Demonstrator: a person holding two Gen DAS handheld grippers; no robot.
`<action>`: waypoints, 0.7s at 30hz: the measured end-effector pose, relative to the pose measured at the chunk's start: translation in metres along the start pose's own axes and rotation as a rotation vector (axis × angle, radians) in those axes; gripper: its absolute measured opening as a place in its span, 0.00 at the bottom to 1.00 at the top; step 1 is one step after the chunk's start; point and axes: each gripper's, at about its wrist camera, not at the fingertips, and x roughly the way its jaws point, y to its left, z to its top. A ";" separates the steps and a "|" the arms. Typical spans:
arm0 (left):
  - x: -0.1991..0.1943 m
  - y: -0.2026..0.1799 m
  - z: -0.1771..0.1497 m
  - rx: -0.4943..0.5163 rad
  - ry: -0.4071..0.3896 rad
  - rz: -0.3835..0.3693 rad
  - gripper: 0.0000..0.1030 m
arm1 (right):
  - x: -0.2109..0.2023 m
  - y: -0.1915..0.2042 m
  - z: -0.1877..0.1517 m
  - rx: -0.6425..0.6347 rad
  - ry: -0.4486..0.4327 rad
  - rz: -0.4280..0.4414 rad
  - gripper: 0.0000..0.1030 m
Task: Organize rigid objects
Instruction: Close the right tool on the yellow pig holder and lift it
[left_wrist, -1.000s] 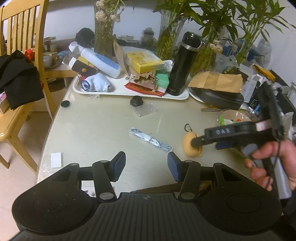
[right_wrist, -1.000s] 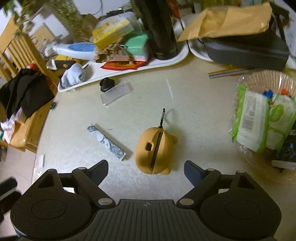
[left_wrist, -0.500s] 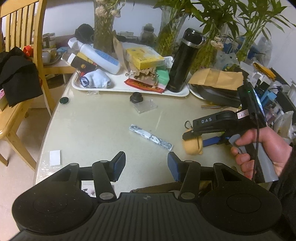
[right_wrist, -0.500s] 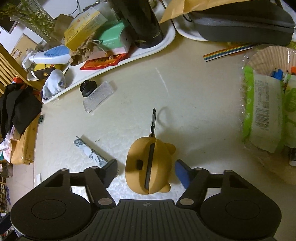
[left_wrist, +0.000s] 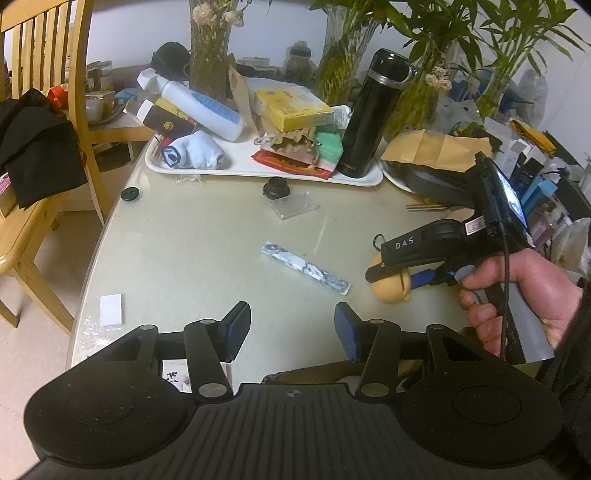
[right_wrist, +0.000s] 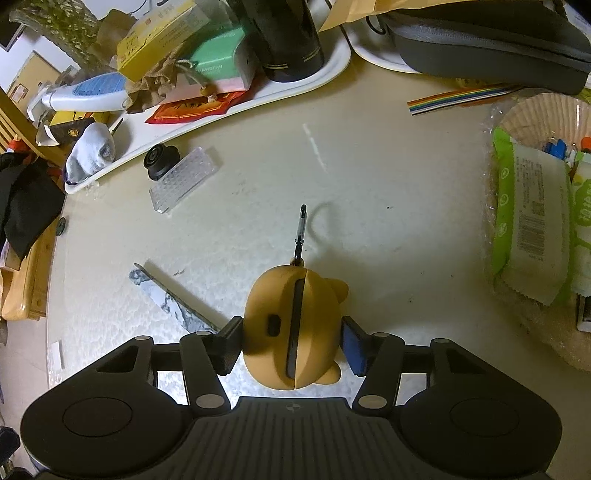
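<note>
- Lying on the pale table (right_wrist: 388, 177), just right of the marbled strip (right_wrist: 173, 299): a tan bear-shaped earbud case (right_wrist: 291, 328), its black clip (right_wrist: 300, 230) pointing toward the white tray (right_wrist: 325, 66).
- Closing on that case: right gripper (right_wrist: 291, 341), pads at both flanks, apparently touching; firm pressure not yet clear.
- Hanging apart and empty, nearer the table edge than the strip: left gripper (left_wrist: 291, 332).
- Likely light, with a rubbery skin over a stiff shell (decent friction, slight give).
- Best taken across the broad sides, astride the dark seam; ears and clip poor holds.
</note>
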 end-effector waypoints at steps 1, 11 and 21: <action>0.001 0.000 0.000 0.000 0.001 0.002 0.48 | 0.000 0.000 0.000 0.002 -0.001 0.000 0.56; 0.007 0.003 -0.003 -0.004 0.016 0.023 0.48 | -0.011 0.007 -0.001 -0.005 -0.034 0.025 0.55; 0.012 0.001 -0.006 0.003 0.009 0.043 0.48 | -0.051 0.030 -0.009 -0.129 -0.126 0.008 0.55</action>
